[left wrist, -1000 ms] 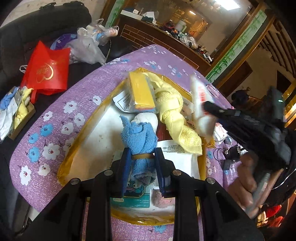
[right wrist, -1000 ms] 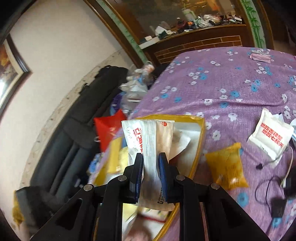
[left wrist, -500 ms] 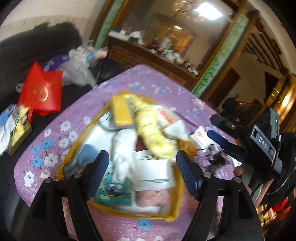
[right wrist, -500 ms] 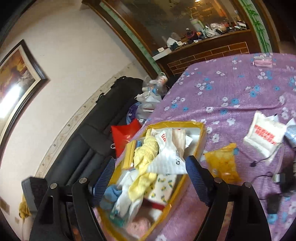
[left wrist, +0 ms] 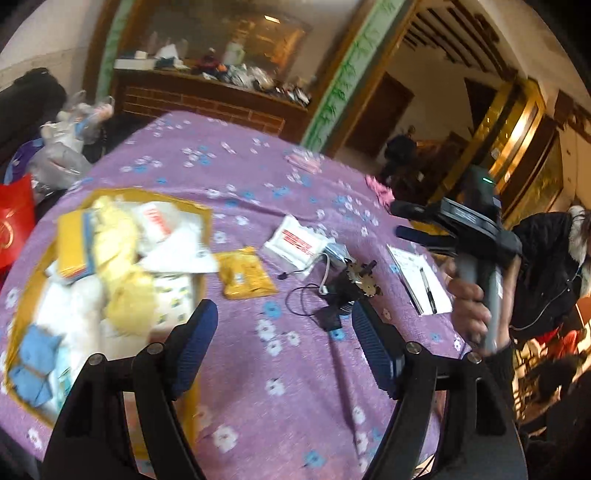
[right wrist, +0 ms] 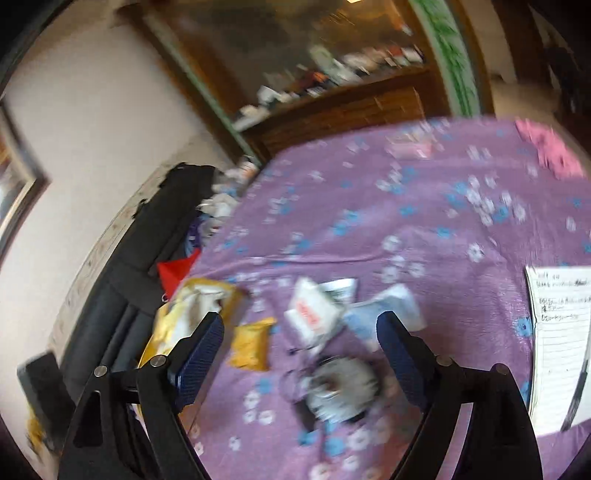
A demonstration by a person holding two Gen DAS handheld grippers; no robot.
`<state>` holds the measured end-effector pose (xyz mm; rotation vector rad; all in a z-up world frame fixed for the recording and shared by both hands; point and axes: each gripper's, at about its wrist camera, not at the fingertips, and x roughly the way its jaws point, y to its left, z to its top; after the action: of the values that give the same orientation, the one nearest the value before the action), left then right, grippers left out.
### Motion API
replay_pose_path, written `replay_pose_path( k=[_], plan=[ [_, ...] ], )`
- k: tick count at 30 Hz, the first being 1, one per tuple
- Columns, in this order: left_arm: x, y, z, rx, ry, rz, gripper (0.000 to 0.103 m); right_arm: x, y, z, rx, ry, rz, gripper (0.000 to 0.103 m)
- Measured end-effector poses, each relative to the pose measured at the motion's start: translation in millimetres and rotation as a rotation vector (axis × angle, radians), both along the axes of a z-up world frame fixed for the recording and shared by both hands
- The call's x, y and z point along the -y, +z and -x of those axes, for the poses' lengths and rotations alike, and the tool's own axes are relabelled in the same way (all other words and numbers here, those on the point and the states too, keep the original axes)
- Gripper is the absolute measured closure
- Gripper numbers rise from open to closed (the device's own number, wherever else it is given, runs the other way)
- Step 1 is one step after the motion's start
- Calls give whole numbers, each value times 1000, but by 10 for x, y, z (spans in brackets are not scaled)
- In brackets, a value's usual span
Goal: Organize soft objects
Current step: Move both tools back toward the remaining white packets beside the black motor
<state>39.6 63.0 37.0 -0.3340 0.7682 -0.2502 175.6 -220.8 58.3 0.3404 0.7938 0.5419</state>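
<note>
Right wrist view is smeared: my right gripper point(right wrist: 299, 350) gapes empty, having just widened, above the yellow soft packet point(right wrist: 251, 343). My left gripper point(left wrist: 284, 343) spread too, beside the yellow tray point(left wrist: 205, 221), partly cropped.

I see a round table under a purple flowered tablecloth point(left wrist: 280, 373) in a room with a pale plaster wall point(right wrist: 92, 140). A framed picture point(right wrist: 14, 192) hangs on it, above a black sofa point(right wrist: 122, 280). Behind the table stands a dark wooden sideboard point(left wrist: 207, 99) with a brick-patterned front, its top cluttered, and a large mirror point(left wrist: 221, 33) over it. A green bamboo-painted frame point(left wrist: 332, 88) edges a doorway, and gilded panels point(left wrist: 517, 136) catch warm light on the right.
</note>
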Motion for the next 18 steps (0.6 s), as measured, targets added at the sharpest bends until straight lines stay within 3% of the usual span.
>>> replay_pose_path(
  k=[5,10,17,18],
  plan=[
    [159,-78,-330,-73,-18,-31,28,249,-565,-690,-185,-86,-65,23],
    [286,-291,-755,-172,9,-42,28,177,-951,-919,-317,-72,-140,30],
    [539,-508,-1575,-307,-53,25,28,31,-1005,-1057,-258,-29,-104,30],
    [551,-542,-1681,-318,-54,27,28,31,-1032,-1042,-256,-33,-98,34]
  ],
)
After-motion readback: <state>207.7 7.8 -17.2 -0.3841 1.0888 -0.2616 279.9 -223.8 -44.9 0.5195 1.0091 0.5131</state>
